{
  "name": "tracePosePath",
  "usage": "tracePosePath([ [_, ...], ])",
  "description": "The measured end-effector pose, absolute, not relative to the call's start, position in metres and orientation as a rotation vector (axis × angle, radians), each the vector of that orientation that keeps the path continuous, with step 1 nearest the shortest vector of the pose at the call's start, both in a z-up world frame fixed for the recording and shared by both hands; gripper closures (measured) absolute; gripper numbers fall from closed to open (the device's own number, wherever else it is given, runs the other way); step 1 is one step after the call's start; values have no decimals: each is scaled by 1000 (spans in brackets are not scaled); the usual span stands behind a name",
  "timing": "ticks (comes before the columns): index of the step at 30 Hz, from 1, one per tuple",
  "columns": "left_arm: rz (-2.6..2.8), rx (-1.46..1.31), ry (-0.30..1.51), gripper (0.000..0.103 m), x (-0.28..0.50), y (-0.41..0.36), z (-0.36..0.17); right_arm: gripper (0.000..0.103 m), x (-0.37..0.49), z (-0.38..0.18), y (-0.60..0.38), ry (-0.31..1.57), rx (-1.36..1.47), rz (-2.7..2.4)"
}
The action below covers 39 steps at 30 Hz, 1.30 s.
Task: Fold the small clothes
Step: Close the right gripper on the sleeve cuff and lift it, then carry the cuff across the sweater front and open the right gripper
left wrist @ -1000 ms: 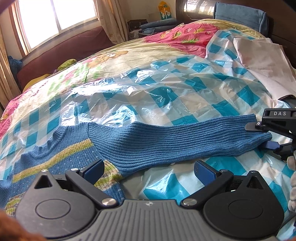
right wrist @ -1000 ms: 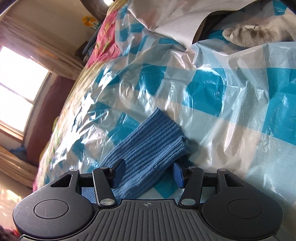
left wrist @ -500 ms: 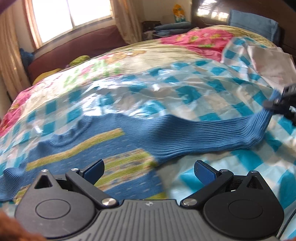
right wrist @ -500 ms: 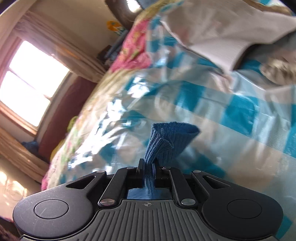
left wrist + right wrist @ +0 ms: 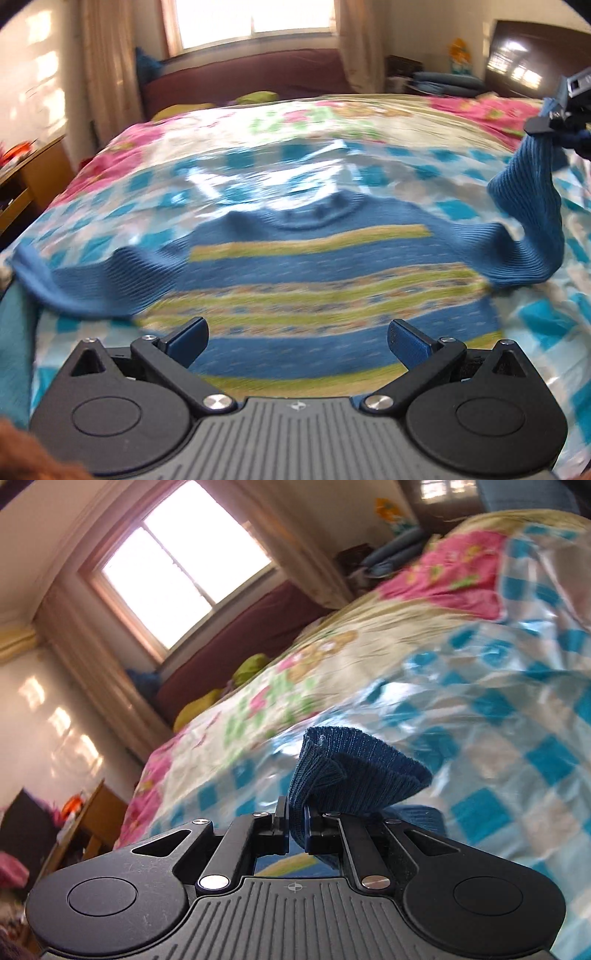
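**Currently: right gripper clamped on sweater cuff, left gripper wide and empty**

Right gripper (image 5: 296, 830): jaws nearly together, pinching the ribbed cuff (image 5: 354, 771) of the blue sweater's sleeve. Cuff fans out past the pads toward 1 o'clock in the right wrist view, held clear of the bed. Same gripper (image 5: 554, 122) shows at 2 o'clock in the left wrist view, sleeve (image 5: 524, 225) hanging from it and draping back down to the sweater's shoulder.

Left gripper (image 5: 297, 341): jaws wide apart, nothing between the blue pads (image 5: 408, 343). It hangs above the sweater's lower hem, pointing down at the garment.

Sweater (image 5: 314, 273): lies flat, front up, on the blue-and-white checked plastic sheet (image 5: 110, 218), which covers the floral bedspread (image 5: 321, 118). Collar at 12 o'clock, hem at 6 o'clock, next to the left gripper. Blue knit with yellow-green stripes across the chest. Other sleeve (image 5: 85, 284) stretches out to 9 o'clock, flat on the sheet.

Left wrist view is motion-blurred, so fine stripe pattern is not readable.

Background: window (image 5: 184, 568) with curtains at 11 o'clock in the right wrist view, dark headboard (image 5: 535, 62) at 1 o'clock in the left wrist view
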<state>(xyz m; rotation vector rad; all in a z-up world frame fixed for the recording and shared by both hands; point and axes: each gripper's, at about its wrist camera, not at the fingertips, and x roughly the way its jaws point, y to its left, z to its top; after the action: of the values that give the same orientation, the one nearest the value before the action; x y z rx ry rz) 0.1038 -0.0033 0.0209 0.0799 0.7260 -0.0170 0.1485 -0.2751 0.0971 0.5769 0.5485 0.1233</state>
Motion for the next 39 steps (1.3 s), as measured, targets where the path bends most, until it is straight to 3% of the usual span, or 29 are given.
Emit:
tracePosePath([
  [9, 82, -27, 736, 0, 92, 62, -2, 95, 186, 87, -145, 651, 380, 266],
  [20, 140, -114, 729, 0, 89, 109, -18, 95, 192, 24, -13, 804, 90, 399],
  [29, 131, -165, 718, 0, 87, 121, -20, 87, 186, -1, 4, 908, 20, 456],
  [35, 130, -166, 710, 0, 86, 121, -20, 77, 168, 13, -12, 877, 18, 505],
  [39, 134, -142, 712, 0, 87, 117, -22, 77, 172, 14, -22, 866, -11, 426],
])
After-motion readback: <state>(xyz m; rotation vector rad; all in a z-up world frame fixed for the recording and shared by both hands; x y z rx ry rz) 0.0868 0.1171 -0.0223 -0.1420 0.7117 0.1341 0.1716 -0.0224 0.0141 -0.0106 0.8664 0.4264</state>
